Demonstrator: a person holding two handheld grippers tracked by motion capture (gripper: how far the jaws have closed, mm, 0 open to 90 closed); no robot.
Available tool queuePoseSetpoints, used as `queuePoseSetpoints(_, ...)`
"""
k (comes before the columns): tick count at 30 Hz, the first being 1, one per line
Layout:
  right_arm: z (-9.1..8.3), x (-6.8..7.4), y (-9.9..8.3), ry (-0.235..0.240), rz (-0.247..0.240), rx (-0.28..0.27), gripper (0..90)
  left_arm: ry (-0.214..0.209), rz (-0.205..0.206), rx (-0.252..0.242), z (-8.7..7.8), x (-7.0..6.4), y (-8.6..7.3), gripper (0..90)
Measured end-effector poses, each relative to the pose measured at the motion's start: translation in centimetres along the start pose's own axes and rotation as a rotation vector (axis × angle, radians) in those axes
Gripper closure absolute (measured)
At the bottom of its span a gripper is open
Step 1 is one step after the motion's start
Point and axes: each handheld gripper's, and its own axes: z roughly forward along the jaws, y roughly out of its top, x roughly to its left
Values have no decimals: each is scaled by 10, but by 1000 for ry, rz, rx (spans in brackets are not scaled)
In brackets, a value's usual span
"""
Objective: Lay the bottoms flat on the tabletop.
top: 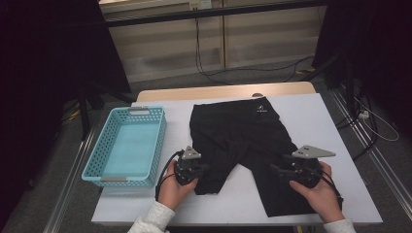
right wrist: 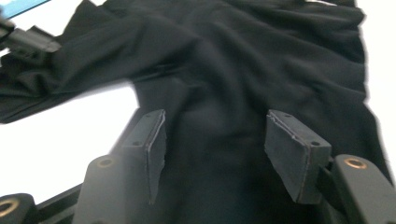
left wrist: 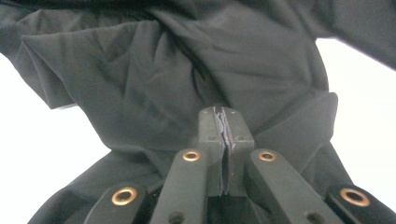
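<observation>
Black shorts (top: 243, 136) lie flat on the white table (top: 320, 126), waistband at the far side and both legs pointing toward me. My left gripper (top: 202, 169) is at the outer edge of the left leg. In the left gripper view its jaws (left wrist: 225, 122) are pressed together, with creases in the cloth (left wrist: 154, 84) running into the tips. My right gripper (top: 278, 169) is over the right leg. In the right gripper view it (right wrist: 215, 135) stands open, with the cloth (right wrist: 261, 60) under the gap. The left gripper (right wrist: 28, 39) shows at the top left with the fabric drawn up to it.
A turquoise plastic basket (top: 99, 167) with nothing in it stands at the table's left edge, close to my left hand. Bare white tabletop lies between the two legs (top: 243, 189) and to the right of the shorts. Cables run over the floor beyond the table.
</observation>
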Motion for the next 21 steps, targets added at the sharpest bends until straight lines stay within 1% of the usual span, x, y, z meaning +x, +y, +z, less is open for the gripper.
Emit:
queuePoseSetpoints(1,2,3,1,11,-4,1,381,-4,-16,-22,-4,2,2,881)
queuePoseSetpoints(3,6,8,2,21,-6,1,359,-4,-25,-58,-15,5,6,881)
queuePoseSetpoints(5,10,13,4,38,-17,4,356,-8,-44,-95,-24,8,10,882)
queuePoseSetpoints(6,13,16,5,44,-17,6,351,-3,-56,-117,-28,10,10,882)
queuePoseSetpoints(9,21,24,8,67,-33,13,340,13,-72,-140,-37,16,11,882)
queuePoseSetpoints(11,26,30,10,78,-49,22,333,27,-84,-162,-40,21,11,883)
queuePoseSetpoints(12,29,33,10,91,-53,23,332,35,-89,-175,-42,23,10,882)
queuePoseSetpoints(14,34,40,12,114,-54,28,332,40,-92,-188,-46,26,10,883)
queuePoseSetpoints(15,37,43,13,121,-64,27,331,49,-92,-193,-48,27,9,883)
queuePoseSetpoints(17,41,52,15,139,-85,29,331,51,-93,-194,-48,28,10,882)
queuePoseSetpoints(19,43,61,16,157,-112,37,332,53,-82,-197,-47,27,11,882)
queuePoseSetpoints(21,46,67,16,168,-124,42,338,58,-70,-195,-44,26,10,881)
